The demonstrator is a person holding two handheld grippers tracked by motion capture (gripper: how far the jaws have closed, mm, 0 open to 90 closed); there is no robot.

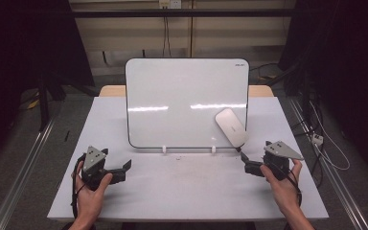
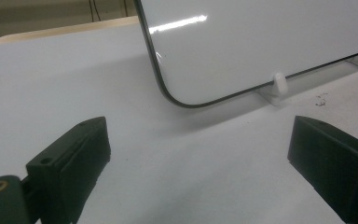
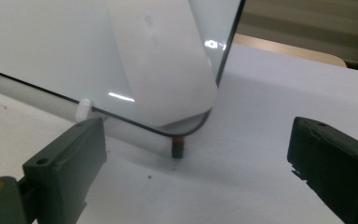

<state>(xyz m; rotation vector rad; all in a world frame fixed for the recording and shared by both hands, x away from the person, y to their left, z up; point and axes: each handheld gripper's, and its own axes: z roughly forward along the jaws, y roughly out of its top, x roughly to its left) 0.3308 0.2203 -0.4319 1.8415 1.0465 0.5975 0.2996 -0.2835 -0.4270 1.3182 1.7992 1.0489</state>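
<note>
A white whiteboard (image 1: 187, 100) (image 2: 261, 42) (image 3: 42, 42) with a dark rim stands upright on small white feet (image 1: 164, 149) on the white table (image 1: 182, 191). A white oblong eraser (image 1: 231, 126) (image 3: 163, 70) clings to its lower right corner. Below that corner a small dark stub with a red top (image 3: 179, 147) (image 1: 240, 149) stands on the table. My left gripper (image 1: 123, 171) (image 2: 198, 154) rests open at the front left, pointing toward the board's lower left corner. My right gripper (image 1: 247, 163) (image 3: 198, 154) is open at the front right, aimed at the stub and eraser.
Dark specks (image 2: 321, 99) dot the table in front of the board. A wooden surface edge (image 1: 261, 90) shows behind the board. Cables (image 1: 326, 143) and metal rails (image 1: 24, 163) lie on the floor at both sides.
</note>
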